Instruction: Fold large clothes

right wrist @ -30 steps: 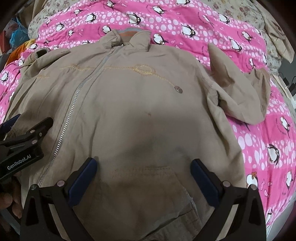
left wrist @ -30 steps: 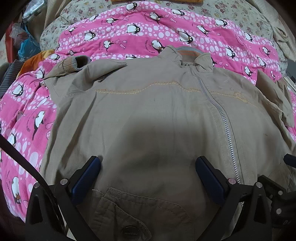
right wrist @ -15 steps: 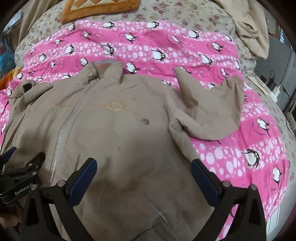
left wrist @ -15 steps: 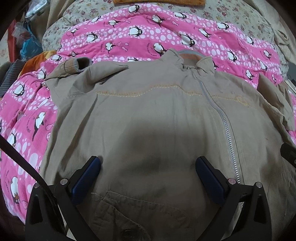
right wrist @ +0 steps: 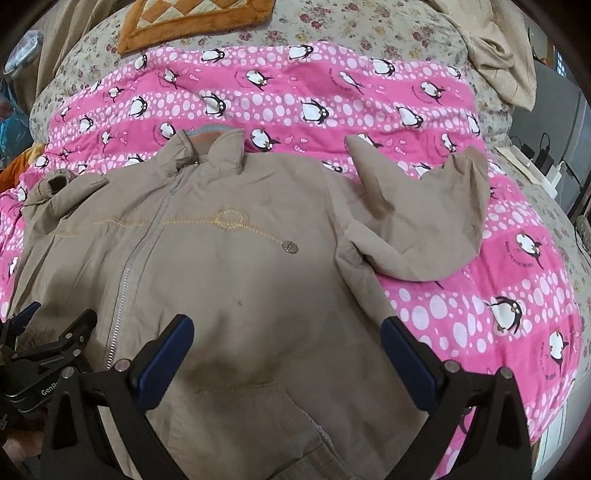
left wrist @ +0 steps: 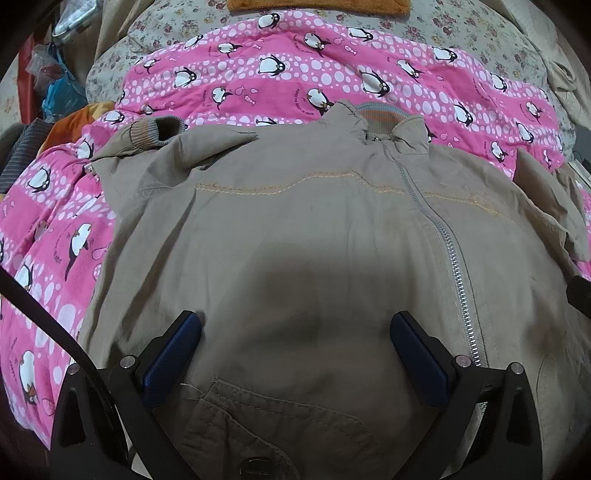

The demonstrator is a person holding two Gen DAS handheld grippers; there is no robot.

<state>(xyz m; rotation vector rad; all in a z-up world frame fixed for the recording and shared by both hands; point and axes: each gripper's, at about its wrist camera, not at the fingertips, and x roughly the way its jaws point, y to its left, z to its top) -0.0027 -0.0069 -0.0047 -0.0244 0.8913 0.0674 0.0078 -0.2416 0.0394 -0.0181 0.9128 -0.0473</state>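
Tan zipped jacket (right wrist: 229, 280) spread front-up on pink penguin quilt (right wrist: 480, 295), under left gripper (left wrist: 295, 350) and right gripper (right wrist: 286, 350), both wide open and empty, loose sleeve (right wrist: 417, 225) bunched at two o'clock, orange cushion (right wrist: 192, 22) at twelve.

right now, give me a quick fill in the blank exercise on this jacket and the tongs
1. The tan jacket lies front up on a pink blanket printed with ____.
2. The jacket's zipper is ____ right up to the collar.
3. The left tongs and right tongs are both ____, gripping nothing.
4. The sleeve on the blanket is ____, not straight.

Missing words: penguins; closed; open; bent
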